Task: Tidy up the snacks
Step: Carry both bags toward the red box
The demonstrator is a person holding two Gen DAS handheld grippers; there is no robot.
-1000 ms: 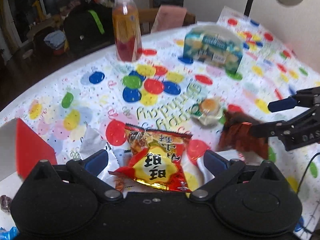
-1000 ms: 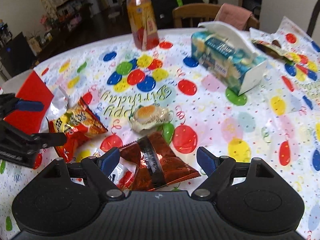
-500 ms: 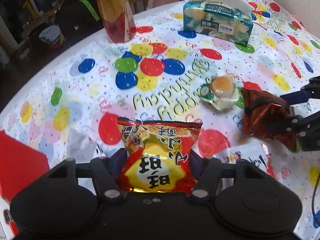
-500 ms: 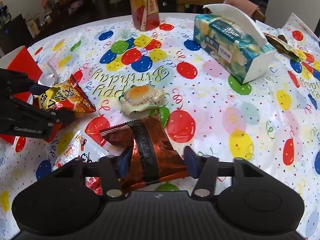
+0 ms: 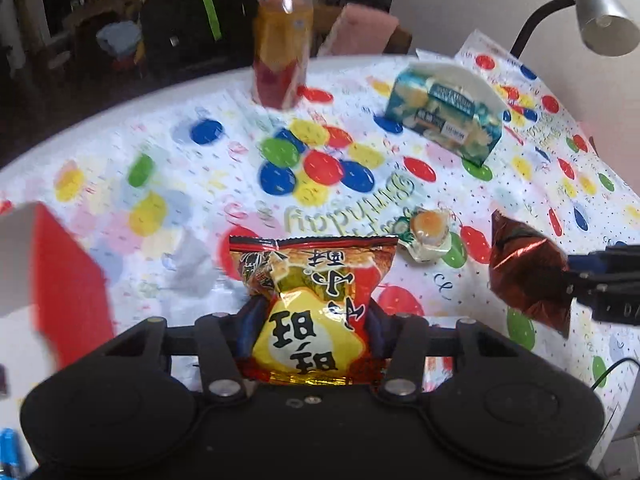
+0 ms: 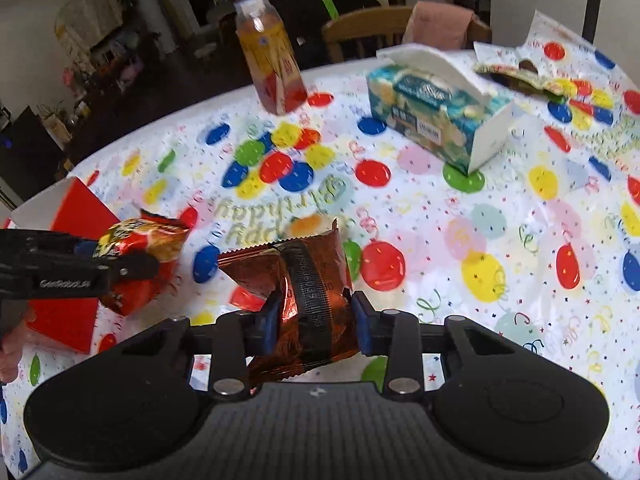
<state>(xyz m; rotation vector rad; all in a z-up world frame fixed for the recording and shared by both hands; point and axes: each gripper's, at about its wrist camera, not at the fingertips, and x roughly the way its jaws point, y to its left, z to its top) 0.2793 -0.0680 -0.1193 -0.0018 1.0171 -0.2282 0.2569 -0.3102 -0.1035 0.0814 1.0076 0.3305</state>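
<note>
While the left tongs [image 5: 312,332] pinch a glossy red-yellow packet [image 5: 316,296], the right tongs [image 6: 314,322] clamp a crinkled coppery foil packet [image 6: 296,292].

Left gripper [image 5: 312,320]: fingers closed on a red-and-yellow snack bag [image 5: 312,292], lower centre. Right gripper [image 5: 600,280]: right edge, clamping a dark red foil packet [image 5: 528,272]. Surface [image 5: 440,200]: balloon-print cloth. Wrapped round pastry [image 5: 430,234]: centre right. Tissue box [image 5: 444,122]: upper right. Juice bottle [image 5: 282,44]: upper centre. Red box [image 5: 68,280]: left edge.
</note>
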